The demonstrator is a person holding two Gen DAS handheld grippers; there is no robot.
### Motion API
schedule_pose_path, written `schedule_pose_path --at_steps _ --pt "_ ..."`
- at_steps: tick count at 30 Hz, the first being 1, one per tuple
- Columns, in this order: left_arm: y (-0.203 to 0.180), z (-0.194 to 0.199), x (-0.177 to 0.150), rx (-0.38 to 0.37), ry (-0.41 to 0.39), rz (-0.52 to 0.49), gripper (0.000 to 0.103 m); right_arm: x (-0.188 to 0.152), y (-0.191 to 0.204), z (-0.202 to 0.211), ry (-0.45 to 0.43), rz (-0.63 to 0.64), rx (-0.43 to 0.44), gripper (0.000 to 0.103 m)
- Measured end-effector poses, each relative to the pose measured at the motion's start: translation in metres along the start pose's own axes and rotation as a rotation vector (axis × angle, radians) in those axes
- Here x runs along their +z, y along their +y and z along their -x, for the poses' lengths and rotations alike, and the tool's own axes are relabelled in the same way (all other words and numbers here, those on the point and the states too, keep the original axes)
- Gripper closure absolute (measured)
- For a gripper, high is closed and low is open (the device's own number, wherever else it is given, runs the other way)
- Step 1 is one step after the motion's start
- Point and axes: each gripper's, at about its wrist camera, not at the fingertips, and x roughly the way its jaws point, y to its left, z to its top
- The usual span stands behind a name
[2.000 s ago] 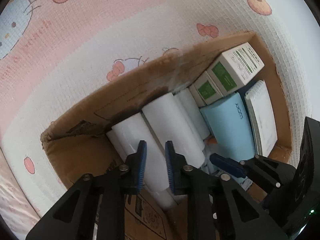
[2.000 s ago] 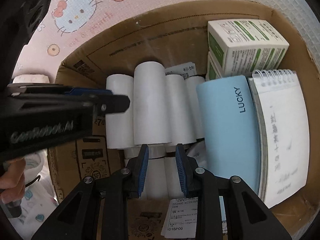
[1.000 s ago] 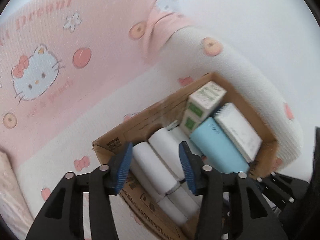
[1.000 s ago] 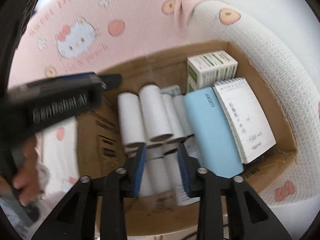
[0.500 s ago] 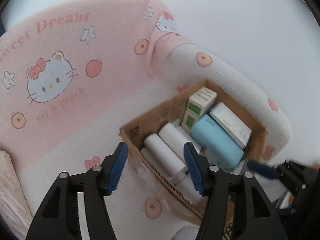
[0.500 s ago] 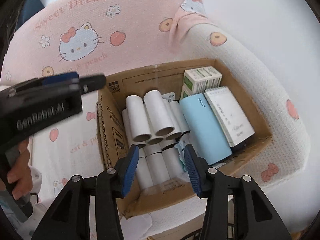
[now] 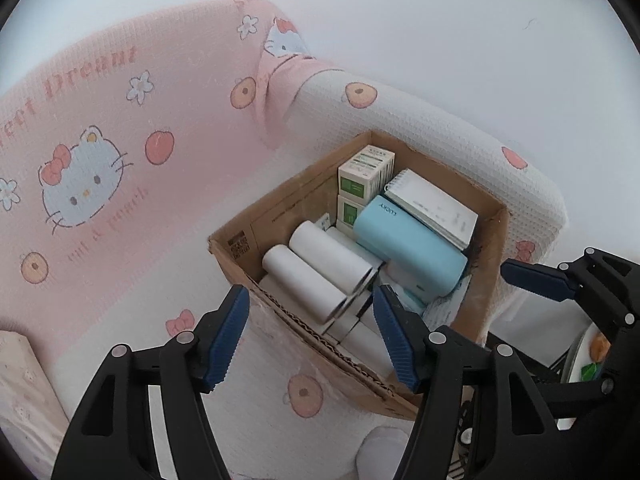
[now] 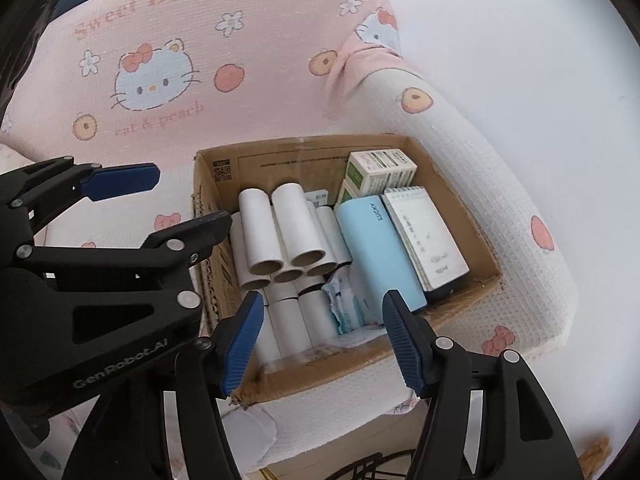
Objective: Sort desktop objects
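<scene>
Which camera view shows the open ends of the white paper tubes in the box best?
The right wrist view: the white paper tubes face it, showing hollow ends. In the left wrist view, the tubes lie sideways, ends mostly turned away.

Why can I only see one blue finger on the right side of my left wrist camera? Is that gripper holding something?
Observer: No. The right wrist view shows the right gripper with both fingers spread wide and nothing between them.
Operator: Are the white tubes hollow?
Observer: Yes. Five open ends of the white tubes face that camera, brown inside.
Operator: Is anything written on my gripper?
Observer: The body of the left gripper reads GenRobot.AI.
</scene>
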Motion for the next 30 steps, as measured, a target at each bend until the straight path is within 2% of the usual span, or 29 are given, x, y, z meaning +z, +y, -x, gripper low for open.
schedule_pose_path --at_steps 4,7,14,19,23,30 --pt "-0.003 0.0 -0.003 0.025 0.059 0.002 0.034 -0.003 -0.005 0.0 0.009 -0.016 0.001 0.043" --pt "-0.003 0.004 -0.005 -0.002 0.069 0.017 0.034 -0.005 -0.006 -0.001 0.011 -0.021 0.002 0.043" --pt "-0.005 0.011 -0.008 0.02 0.044 0.001 0.034 -0.005 -0.005 0.006 -0.007 -0.017 -0.001 0.041" --pt "-0.003 0.015 -0.008 -0.001 0.037 0.012 0.034 -0.005 0.0 0.01 -0.013 -0.008 0.0 0.038" --pt "-0.002 0.02 -0.009 0.027 0.03 0.003 0.034 -0.004 0.008 0.014 -0.021 0.013 -0.006 0.037" --pt "0.004 0.026 -0.01 0.04 0.052 0.008 0.034 -0.003 0.014 0.019 -0.023 0.02 -0.028 0.037"
